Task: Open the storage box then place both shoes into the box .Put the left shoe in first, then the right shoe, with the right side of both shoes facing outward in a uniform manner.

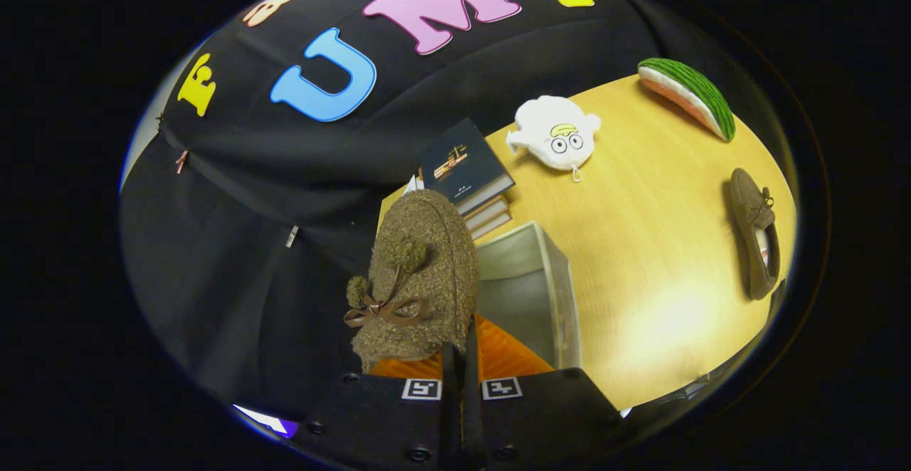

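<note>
Gripper: fingers pinched nearly together on the edge of the fuzzy brown shoe, hoisting it up just ahead.
Storage box: open, right beneath and beyond the fingers, orange inside near them, grey walls further on.
Second shoe: lying on the wooden table, well off to the right.
Beyond box: stacked books, white plush, watermelon toy.
</note>
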The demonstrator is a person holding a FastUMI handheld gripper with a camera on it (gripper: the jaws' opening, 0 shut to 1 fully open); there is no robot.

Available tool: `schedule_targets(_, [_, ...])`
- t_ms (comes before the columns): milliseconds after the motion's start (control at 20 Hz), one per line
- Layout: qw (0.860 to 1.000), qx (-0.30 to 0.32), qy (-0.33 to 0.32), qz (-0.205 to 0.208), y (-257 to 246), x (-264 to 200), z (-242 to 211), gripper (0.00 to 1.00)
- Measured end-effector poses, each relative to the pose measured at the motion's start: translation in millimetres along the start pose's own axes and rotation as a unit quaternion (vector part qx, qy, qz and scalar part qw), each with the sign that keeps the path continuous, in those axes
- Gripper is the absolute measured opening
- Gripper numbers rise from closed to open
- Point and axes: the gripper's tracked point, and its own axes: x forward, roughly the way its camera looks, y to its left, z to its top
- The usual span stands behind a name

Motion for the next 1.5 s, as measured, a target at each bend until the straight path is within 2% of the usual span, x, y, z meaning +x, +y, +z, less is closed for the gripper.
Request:
schedule_targets(150, [1.0,-0.001,0.02,0.001,7.5,25.0,-24.9,0.06])
schedule_targets(250, [0.999,-0.008,0.031,-0.015,0.5,37.0,-39.3,0.06])
schedule_targets(550, [0.998,0.009,0.046,-0.044,-13.5,63.7,-46.6,0.06])
schedule_targets(800, [0.997,0.012,0.064,-0.045,-11.0,83.1,-54.8,0.06])
schedule_targets(850, [0.996,0.016,0.073,-0.039,-6.6,76.8,-58.1,0.11])
schedule_targets(950, [0.995,0.0,0.083,-0.047,-10.0,80.1,-67.5,0.54])
schedule_targets(1050, [0.997,-0.014,0.078,-0.02,4.2,75.9,-69.7,0.98])
schedule_targets(1200, [0.995,-0.043,0.089,0.022,22.5,54.7,-66.2,0.98])
schedule_targets(1300, [0.994,-0.06,0.077,0.042,28.6,40.8,-48.4,0.99])
schedule_targets(1500, [0.994,-0.093,0.036,0.042,-7.9,-2.9,-0.3,0.98])
